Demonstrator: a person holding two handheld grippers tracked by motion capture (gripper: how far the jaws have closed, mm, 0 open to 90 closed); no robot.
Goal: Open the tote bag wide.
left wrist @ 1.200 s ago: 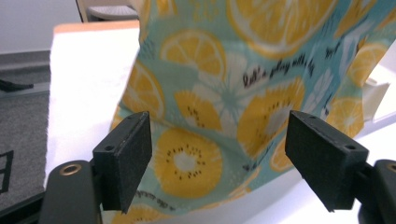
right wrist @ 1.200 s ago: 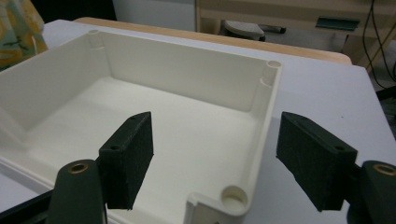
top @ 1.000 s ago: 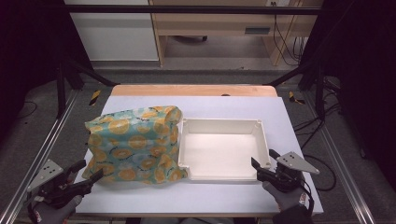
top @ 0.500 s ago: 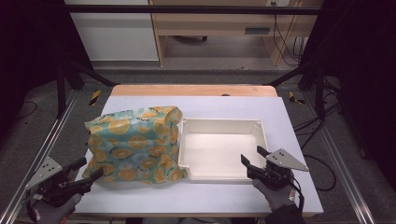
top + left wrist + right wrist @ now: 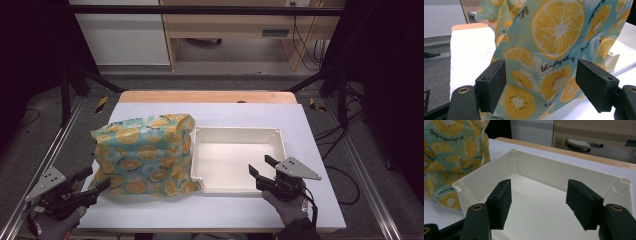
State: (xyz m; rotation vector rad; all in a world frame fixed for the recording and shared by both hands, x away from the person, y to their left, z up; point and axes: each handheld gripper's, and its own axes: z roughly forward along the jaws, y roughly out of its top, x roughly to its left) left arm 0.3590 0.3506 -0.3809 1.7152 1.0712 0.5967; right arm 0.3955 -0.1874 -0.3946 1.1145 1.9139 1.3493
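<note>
While both grippers hover at the table's [image 5: 320, 130] front edge, nothing is gripped.
Left gripper [image 5: 95, 182] – jaws spread, empty – faces the fruit-print bag [image 5: 145, 152] standing left of centre; right gripper [image 5: 263, 167], jaws apart and just narrowing with nothing between them, hangs over the white tray's [image 5: 280, 145] front rim.

Grey knit gloves cover both hands; the right gripper [image 5: 263, 166] and left gripper [image 5: 92, 179] have black jaws, brass-ringed screw holes and grey three-cornered plates.

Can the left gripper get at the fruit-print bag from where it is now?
Probably yes: the left gripper sits at the near corner of the fruit-print bag, fingers open and empty, nothing between them and the bag.
</note>
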